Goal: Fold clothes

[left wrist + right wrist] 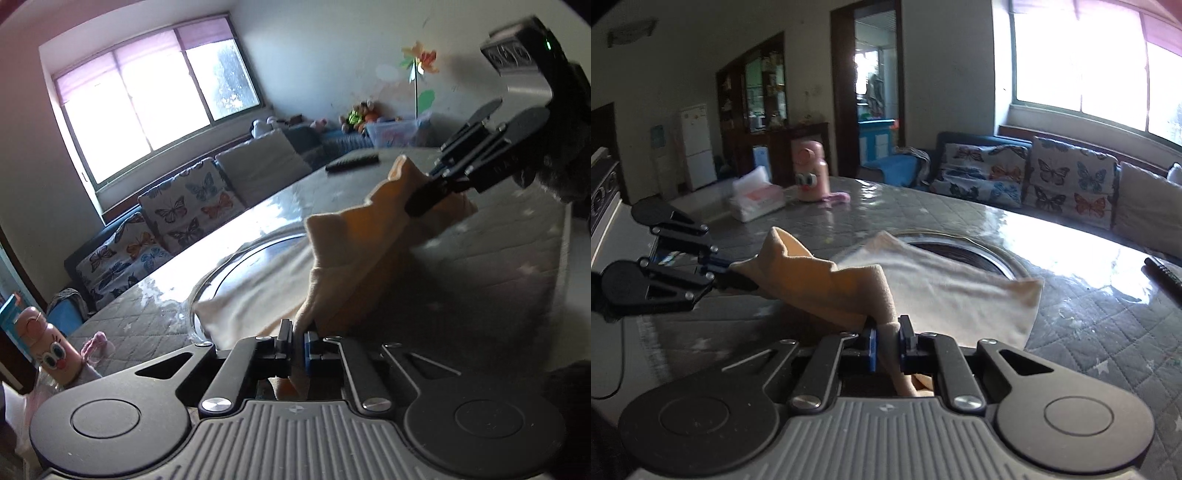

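Note:
A cream cloth (343, 254) (945, 291) lies on the grey quilted table (498, 266) (1089, 325), with its near edge lifted. My left gripper (298, 341) is shut on one corner of that edge; it also shows in the right wrist view (738, 275). My right gripper (888, 338) is shut on the other corner; it also shows in the left wrist view (428, 192). The held edge hangs between the two grippers above the table. The far part of the cloth rests flat over a round glass turntable (240, 262) (964, 251).
A pink bottle with cartoon eyes (809, 171) (51, 343) and a tissue pack (757, 199) stand at one end of the table. A dark remote (352, 162) (1163, 275) lies at the other. A sofa with butterfly cushions (1027, 177) (177, 218) runs under the window.

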### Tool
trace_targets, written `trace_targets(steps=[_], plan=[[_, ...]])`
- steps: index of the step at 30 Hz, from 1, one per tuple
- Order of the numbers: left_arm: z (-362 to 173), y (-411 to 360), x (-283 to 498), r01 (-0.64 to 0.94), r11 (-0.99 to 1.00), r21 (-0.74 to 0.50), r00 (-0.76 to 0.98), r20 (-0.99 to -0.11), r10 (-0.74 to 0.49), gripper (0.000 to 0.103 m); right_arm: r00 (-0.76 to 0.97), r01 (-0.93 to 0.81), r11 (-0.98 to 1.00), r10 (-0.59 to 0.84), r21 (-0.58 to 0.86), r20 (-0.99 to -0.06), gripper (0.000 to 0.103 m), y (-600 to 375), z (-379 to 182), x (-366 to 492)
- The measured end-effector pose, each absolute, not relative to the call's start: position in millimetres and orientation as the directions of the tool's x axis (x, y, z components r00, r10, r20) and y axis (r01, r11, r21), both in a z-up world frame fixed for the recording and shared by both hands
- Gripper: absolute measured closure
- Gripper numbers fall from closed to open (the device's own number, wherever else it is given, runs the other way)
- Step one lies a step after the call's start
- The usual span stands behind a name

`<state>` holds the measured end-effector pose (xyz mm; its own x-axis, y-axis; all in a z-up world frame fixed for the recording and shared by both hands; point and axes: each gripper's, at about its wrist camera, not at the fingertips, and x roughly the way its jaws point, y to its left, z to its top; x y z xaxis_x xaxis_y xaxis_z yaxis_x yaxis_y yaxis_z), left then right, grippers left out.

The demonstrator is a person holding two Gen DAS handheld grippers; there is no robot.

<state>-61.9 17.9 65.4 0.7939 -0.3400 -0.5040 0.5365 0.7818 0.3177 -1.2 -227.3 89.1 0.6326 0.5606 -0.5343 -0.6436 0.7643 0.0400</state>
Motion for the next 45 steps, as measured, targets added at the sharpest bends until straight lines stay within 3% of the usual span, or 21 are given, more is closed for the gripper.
trace_targets(steps=[10, 21, 30, 34, 37, 40, 45], plan=[[86, 28, -98, 0.526, 0.808, 0.264, 0.796, -0.487, -0.359, 0.097, 0.595, -0.703, 0.711, 0.603, 0.021, -0.531, 0.093, -228, 113, -57], [87, 30, 5, 0.478, 0.846, 0.235, 0.805, -0.502, -0.316, 0.097, 0.622, -0.678, 0.735, 0.556, -0.022, -0.551, 0.093, -209, 117, 30], [25, 26, 99, 0.41, 0.886, 0.216, 0.763, -0.614, -0.203, 0.096, 0.615, -0.562, 0.824, 0.473, 0.07, -0.631, 0.09, -192, 60, 124], [5, 30, 114, 0.382, 0.903, 0.195, 0.739, -0.651, -0.172, 0.088, 0.614, -0.506, 0.857, 0.438, 0.099, -0.656, 0.083, -193, 32, 143], [7, 31, 111, 0.353, 0.909, 0.221, 0.761, -0.633, -0.142, 0.08, 0.622, -0.46, 0.877, 0.43, 0.139, -0.654, 0.07, -207, 22, 145], [12, 37, 114, 0.315, 0.924, 0.218, 0.77, -0.627, -0.115, 0.069, 0.657, -0.419, 0.896, 0.413, 0.149, -0.631, 0.066, -227, 28, 138], [24, 42, 109, 0.259, 0.941, 0.217, 0.798, -0.597, -0.082, 0.067, 0.699, -0.364, 0.923, 0.36, 0.126, -0.618, 0.065, -253, 35, 121]])
